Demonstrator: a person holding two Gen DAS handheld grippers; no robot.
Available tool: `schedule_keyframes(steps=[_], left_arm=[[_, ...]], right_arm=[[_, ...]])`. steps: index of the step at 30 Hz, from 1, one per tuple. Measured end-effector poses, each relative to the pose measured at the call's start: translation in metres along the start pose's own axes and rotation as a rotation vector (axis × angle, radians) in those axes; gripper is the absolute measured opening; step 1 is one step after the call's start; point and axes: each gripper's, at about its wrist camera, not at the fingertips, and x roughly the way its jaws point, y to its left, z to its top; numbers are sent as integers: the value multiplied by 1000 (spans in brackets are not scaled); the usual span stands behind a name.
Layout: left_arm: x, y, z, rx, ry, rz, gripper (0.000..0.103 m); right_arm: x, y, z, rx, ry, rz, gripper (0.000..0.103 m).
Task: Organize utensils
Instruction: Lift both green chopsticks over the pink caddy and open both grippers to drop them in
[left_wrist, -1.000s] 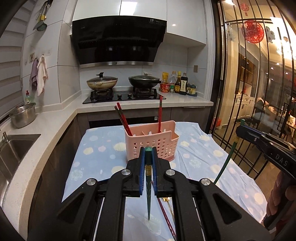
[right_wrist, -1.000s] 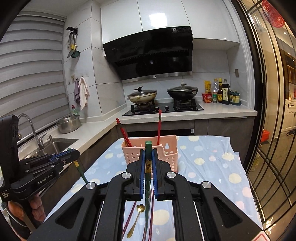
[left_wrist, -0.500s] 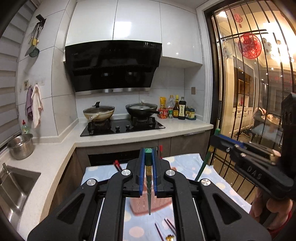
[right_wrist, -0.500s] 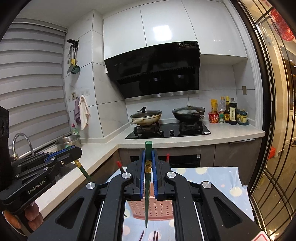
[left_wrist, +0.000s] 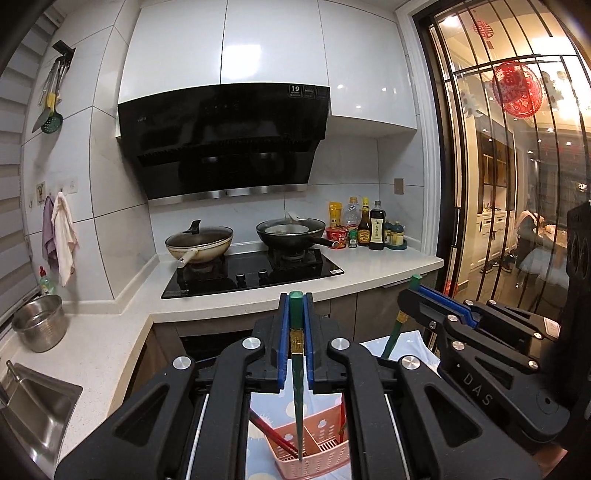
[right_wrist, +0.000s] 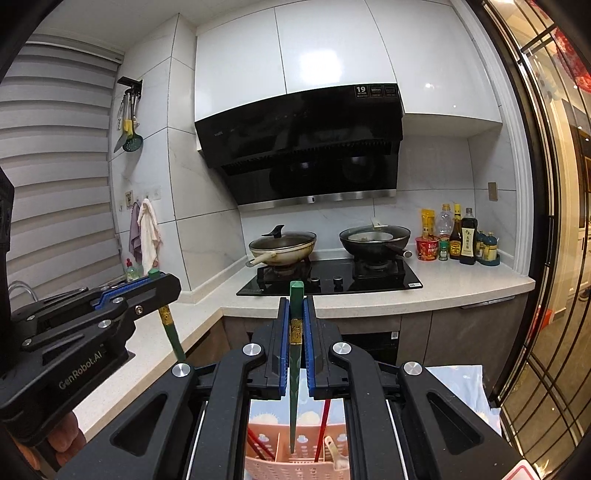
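My left gripper (left_wrist: 296, 314) is shut on a green chopstick (left_wrist: 297, 391) that hangs tip down over the pink utensil basket (left_wrist: 314, 461). My right gripper (right_wrist: 296, 317) is shut on a second green chopstick (right_wrist: 294, 387), its tip also over the pink utensil basket (right_wrist: 295, 465). Red chopsticks (right_wrist: 322, 424) and a pale spoon (right_wrist: 332, 452) stand in the basket. In the left wrist view the right gripper (left_wrist: 417, 295) shows at right with its chopstick (left_wrist: 393, 336). In the right wrist view the left gripper (right_wrist: 155, 284) shows at left with its chopstick (right_wrist: 171, 334).
The basket stands on a table with a blue dotted cloth (right_wrist: 458, 384). Behind it runs a white counter (left_wrist: 369, 269) with a hob, two woks (left_wrist: 199, 242) and sauce bottles (left_wrist: 371, 229). A sink (left_wrist: 33, 406) and a steel pot (left_wrist: 38, 325) lie at left. A glass door (left_wrist: 517, 184) is at right.
Both grippers have risen and come forward over the basket, each still holding its green chopstick. The views now look down on the basket from above; the table's loose utensils have dropped out of view.
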Motion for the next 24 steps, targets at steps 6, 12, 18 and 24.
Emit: schedule_keyframes(steps=[6,12,18,24], left_arm=[[19,2,-14,2,29,2,7],[32,-1,-35,1,72,8,7],[48,2,-56,-19,134,4,7],[57,-2,-72,-23,183,16,9]], right_arm=[[26,-6,-16,12,46,1,7],[46,-13,-45,28,112,-8,7],[55,-21,-70,35,161,-31,7],[55,-28,-89,48,182,-61,12]])
